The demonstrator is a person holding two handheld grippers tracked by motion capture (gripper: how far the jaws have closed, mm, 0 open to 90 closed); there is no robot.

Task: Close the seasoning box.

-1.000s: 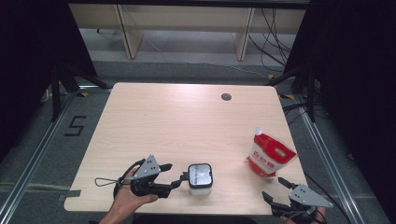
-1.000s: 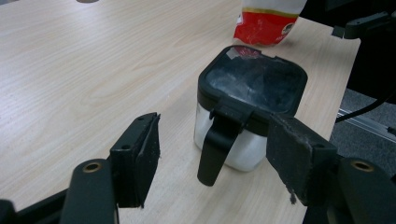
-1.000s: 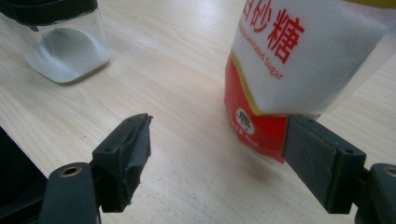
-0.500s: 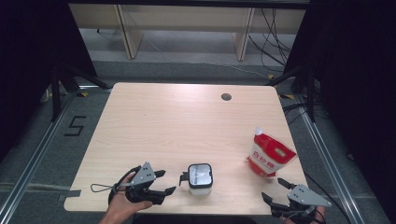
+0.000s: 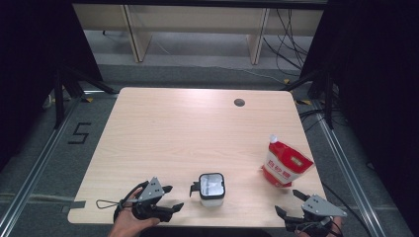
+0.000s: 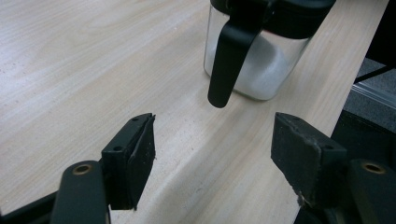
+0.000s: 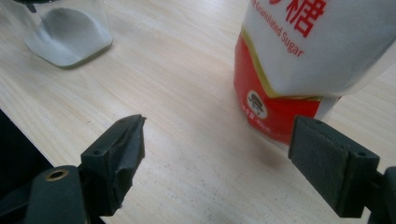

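A clear jar [image 5: 212, 188] with a black lid and white grains inside stands near the table's front edge; its black handle [image 6: 229, 60] points toward my left gripper [image 5: 174, 196]. That gripper [image 6: 212, 140] sits a short way left of the jar. Its jaws are open, have just been opening, and have nothing between them. A red and white sugar pouch [image 5: 285, 165] stands upright at the right. My right gripper [image 5: 286, 201] lies just in front of the pouch [image 7: 308, 60]; its jaws [image 7: 219, 140] have just been opening and stand wide with only bare table between them.
The light wooden table [image 5: 188, 133] has a round cable hole [image 5: 239, 102] at the back right. Its front edge runs just below both grippers. Shelving legs and cables lie on the floor beyond the table.
My left gripper has drawn back from the jar's handle toward the front edge and sunk lower. The right gripper, the jar and the pouch have stayed put.
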